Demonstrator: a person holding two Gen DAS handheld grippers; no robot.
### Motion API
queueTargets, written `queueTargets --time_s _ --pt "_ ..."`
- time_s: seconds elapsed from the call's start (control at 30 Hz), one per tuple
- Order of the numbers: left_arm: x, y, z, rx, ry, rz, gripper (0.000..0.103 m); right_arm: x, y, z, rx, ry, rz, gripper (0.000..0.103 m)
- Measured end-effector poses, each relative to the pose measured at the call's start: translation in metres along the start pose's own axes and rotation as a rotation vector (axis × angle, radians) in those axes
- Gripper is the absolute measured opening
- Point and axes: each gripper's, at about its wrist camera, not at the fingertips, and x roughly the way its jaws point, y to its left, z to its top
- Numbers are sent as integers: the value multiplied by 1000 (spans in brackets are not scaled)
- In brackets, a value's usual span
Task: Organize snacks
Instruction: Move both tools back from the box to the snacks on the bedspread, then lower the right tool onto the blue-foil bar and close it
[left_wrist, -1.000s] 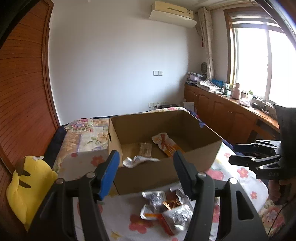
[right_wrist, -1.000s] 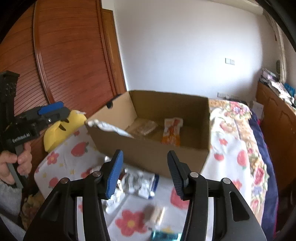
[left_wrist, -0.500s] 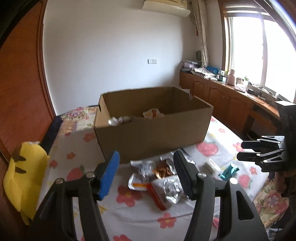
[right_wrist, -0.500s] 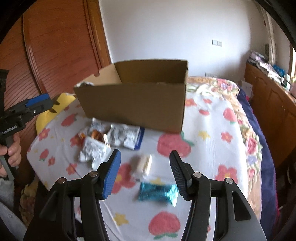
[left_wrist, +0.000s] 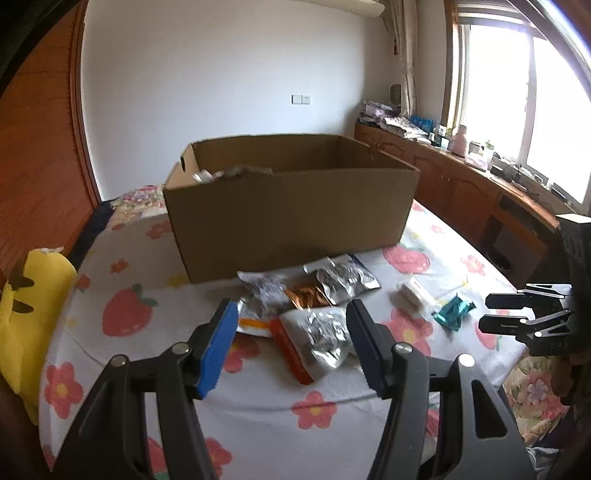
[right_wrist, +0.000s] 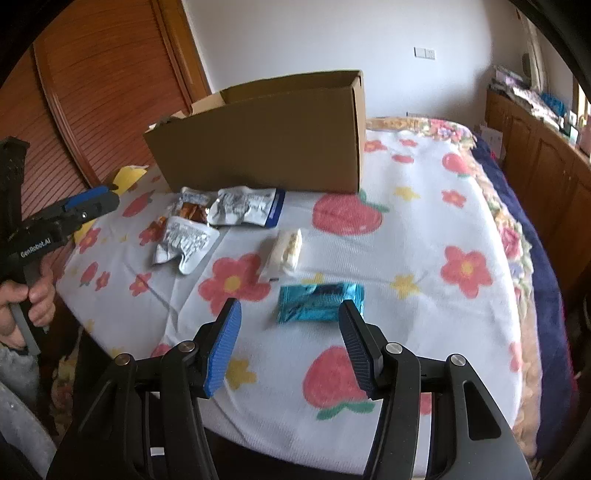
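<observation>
The box (right_wrist: 266, 144) stands at the far side of the bed (right_wrist: 443, 221); every loose snack lies on the cover in front of it. Nearest the box is the foil heap (left_wrist: 314, 306), straight ahead of the left gripper (left_wrist: 291, 347), jaws half open and empty. Further out lies the teal pack (right_wrist: 320, 302), long axis crosswise, just beyond the right gripper (right_wrist: 290, 347), whose open, empty jaws frame it.

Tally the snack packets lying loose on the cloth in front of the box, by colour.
Silver foil: 3
Orange-brown: 1
White: 1
Teal: 1
Total: 6
</observation>
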Motion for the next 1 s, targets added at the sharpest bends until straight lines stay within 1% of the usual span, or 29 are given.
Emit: queueTargets --time_s 0.13,0.37,0.7,0.83,0.9,1.0 --pt "10 -5 -9 -4 26 -11 61 7 -2 -4 24 17 16 56" --pt "23 -14 -18 1 58 -29 61 21 -6 -6 45 40 13 56" --pt "40 -11 -20 -39 92 -21 61 35 -17 14 29 13 -31 56" --pt "48 -11 -18 -46 106 -20 61 41 -17 14 5 8 -57 56" --pt "53 -12 -17 -49 114 -18 61 44 -18 12 4 13 -57 56" --pt "60 -15 -16 -51 125 -18 61 45 -16 9 -15 -8 -65 56"
